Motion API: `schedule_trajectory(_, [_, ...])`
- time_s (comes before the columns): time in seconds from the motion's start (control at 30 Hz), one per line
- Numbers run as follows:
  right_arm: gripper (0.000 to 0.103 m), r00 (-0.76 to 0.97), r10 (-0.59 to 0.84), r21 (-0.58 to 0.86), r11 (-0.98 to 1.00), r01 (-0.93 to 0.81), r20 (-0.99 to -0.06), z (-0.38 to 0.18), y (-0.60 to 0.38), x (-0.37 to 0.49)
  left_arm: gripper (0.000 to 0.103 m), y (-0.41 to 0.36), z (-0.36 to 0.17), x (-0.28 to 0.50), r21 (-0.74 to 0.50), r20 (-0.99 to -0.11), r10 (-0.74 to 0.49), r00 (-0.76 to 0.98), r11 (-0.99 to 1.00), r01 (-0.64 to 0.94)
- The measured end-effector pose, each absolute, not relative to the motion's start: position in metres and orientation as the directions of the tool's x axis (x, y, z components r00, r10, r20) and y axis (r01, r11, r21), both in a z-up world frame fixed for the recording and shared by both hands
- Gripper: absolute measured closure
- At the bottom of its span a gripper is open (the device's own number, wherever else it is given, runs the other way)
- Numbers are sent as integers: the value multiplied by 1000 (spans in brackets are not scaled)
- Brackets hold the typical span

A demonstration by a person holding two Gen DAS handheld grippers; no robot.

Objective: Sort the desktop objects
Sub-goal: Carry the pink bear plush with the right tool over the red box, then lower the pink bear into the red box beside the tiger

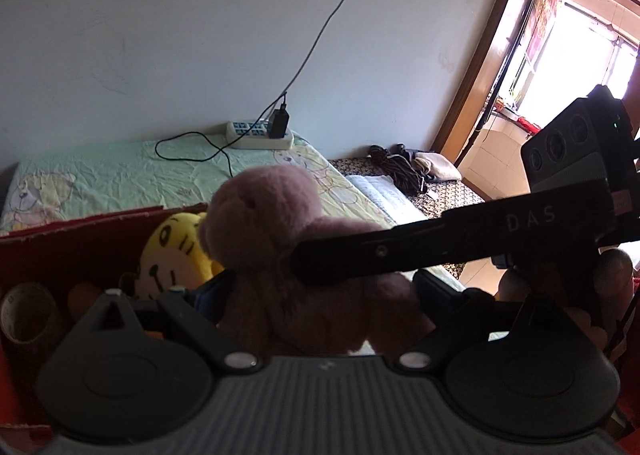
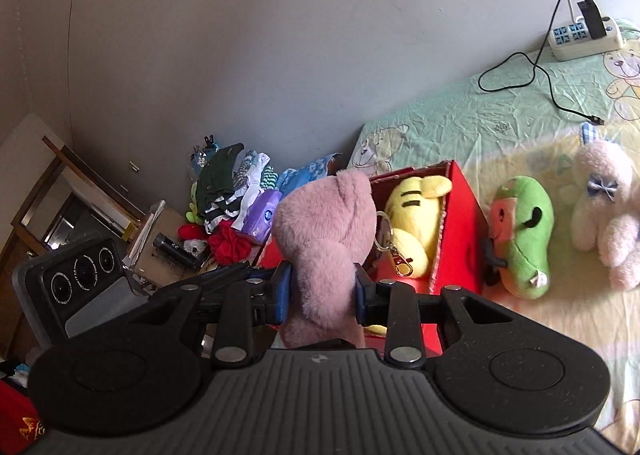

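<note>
A pink plush toy [image 2: 324, 231] hangs above the open red box [image 2: 464, 215], and my right gripper [image 2: 320, 293] is shut on its narrow middle. In the left wrist view the same plush [image 1: 280, 223] fills the gap of my left gripper [image 1: 320, 291], whose fingers are spread wide and open around its lower body. The right gripper's black finger [image 1: 440, 243] crosses in front of it. A yellow plush [image 2: 416, 215] lies inside the box. A green plush [image 2: 524, 235] and a pale pink bear [image 2: 604, 211] rest on the bed to the right.
The red box wall [image 1: 80, 239] also encloses a cardboard tube [image 1: 24, 311] and an orange ball [image 1: 82, 295]. A power strip [image 2: 580, 39] with a black cable lies at the bed's far edge. Piled clothes [image 2: 232, 195] sit on furniture to the left.
</note>
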State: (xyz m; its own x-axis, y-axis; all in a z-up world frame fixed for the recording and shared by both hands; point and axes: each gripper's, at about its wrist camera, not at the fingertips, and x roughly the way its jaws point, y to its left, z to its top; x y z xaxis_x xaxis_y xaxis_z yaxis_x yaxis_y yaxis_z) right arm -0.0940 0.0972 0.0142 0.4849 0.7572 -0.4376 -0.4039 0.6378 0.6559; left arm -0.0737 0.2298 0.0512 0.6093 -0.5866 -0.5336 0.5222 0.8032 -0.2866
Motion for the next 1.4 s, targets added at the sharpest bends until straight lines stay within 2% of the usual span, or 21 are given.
schedule_trajectory(0.37, [70, 581, 684, 614, 702, -360, -441, 11, 172, -63, 11, 294, 49, -27, -238, -518, -568, 640, 814, 530])
schedule_trajectory(0.6, [70, 632, 588, 549, 784, -291, -505, -18, 198, -46, 11, 312, 18, 8, -256, -571, -566, 595, 811, 526])
schedule_trajectory(0.9, [71, 649, 487, 463, 857, -226, -584, -52, 219, -33, 15, 319, -18, 31, -236, -666, -506, 549, 840, 489])
schedule_trajectory(1.07, [71, 636, 440, 402, 890, -216, -634, -62, 228, -27, 15, 327, -35, 40, -276, -712, -502, 491, 843, 462])
schedule_trajectory(1.4, [72, 551, 429, 352, 903, -246, -716, -67, 239, -18, 16, 326, -46, 37, -323, -741, -524, 421, 827, 460])
